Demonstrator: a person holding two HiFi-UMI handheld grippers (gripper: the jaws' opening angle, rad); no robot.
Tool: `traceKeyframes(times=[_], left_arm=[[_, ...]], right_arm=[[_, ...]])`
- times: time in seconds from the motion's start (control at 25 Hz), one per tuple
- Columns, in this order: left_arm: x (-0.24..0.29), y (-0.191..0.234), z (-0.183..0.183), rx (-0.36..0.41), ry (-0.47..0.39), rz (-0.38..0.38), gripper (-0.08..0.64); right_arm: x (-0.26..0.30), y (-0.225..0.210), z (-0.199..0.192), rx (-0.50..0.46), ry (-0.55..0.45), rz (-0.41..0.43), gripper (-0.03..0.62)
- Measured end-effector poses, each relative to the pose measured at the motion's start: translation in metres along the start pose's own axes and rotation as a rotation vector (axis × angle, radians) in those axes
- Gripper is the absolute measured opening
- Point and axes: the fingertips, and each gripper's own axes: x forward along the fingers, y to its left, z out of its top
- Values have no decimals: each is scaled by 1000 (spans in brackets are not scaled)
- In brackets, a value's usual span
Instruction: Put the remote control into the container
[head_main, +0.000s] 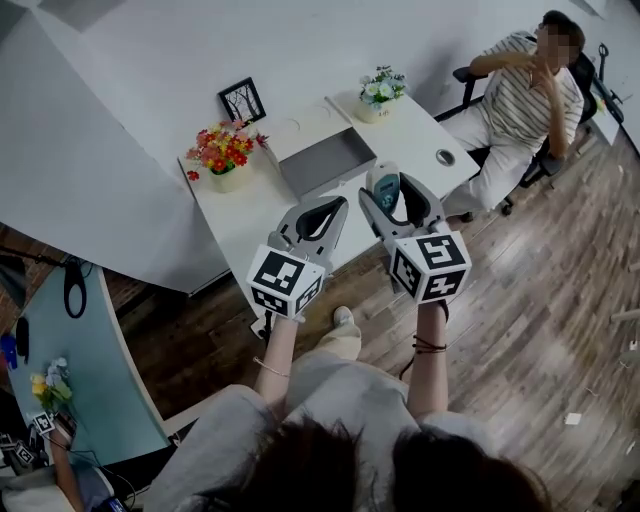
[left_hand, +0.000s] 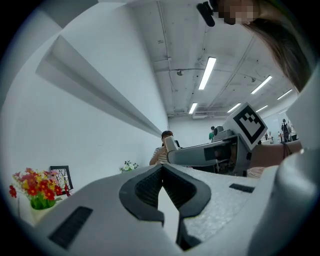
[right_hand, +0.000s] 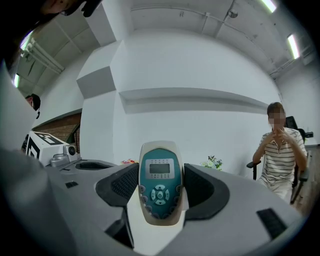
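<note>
A white and teal remote control (right_hand: 159, 187) with a small screen stands upright between the pads of my right gripper (right_hand: 160, 172), which is shut on it. From the head view the remote (head_main: 385, 187) and right gripper (head_main: 393, 183) hang over the white table (head_main: 240, 225), to the right of the grey rectangular container (head_main: 325, 160), whose inside shows nothing. My left gripper (head_main: 333, 205) hovers just below the container's near edge. Its jaws meet at the tips with nothing held, as the left gripper view (left_hand: 162, 169) shows.
On the table stand a pot of red and orange flowers (head_main: 225, 150), a small black picture frame (head_main: 243, 100) and a pot of white flowers (head_main: 380, 90). A person in a striped shirt (head_main: 525, 95) sits beside the table's right end. A teal desk (head_main: 70, 370) lies lower left.
</note>
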Motion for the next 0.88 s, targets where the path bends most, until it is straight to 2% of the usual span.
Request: traceKeyframes(times=[0.16, 0.4, 0.68, 0.88], left_arm=[[19, 17, 1, -7, -6, 33, 3], [50, 41, -12, -61, 1, 87, 3], [79, 64, -19, -87, 10, 121, 3], [82, 75, -26, -92, 34, 151, 3]], right_arm=[[24, -14, -1, -4, 24, 37, 279], [56, -33, -6, -8, 64, 86, 279], [78, -69, -5, -28, 85, 101, 279], [103, -70, -6, -34, 96, 153, 279]])
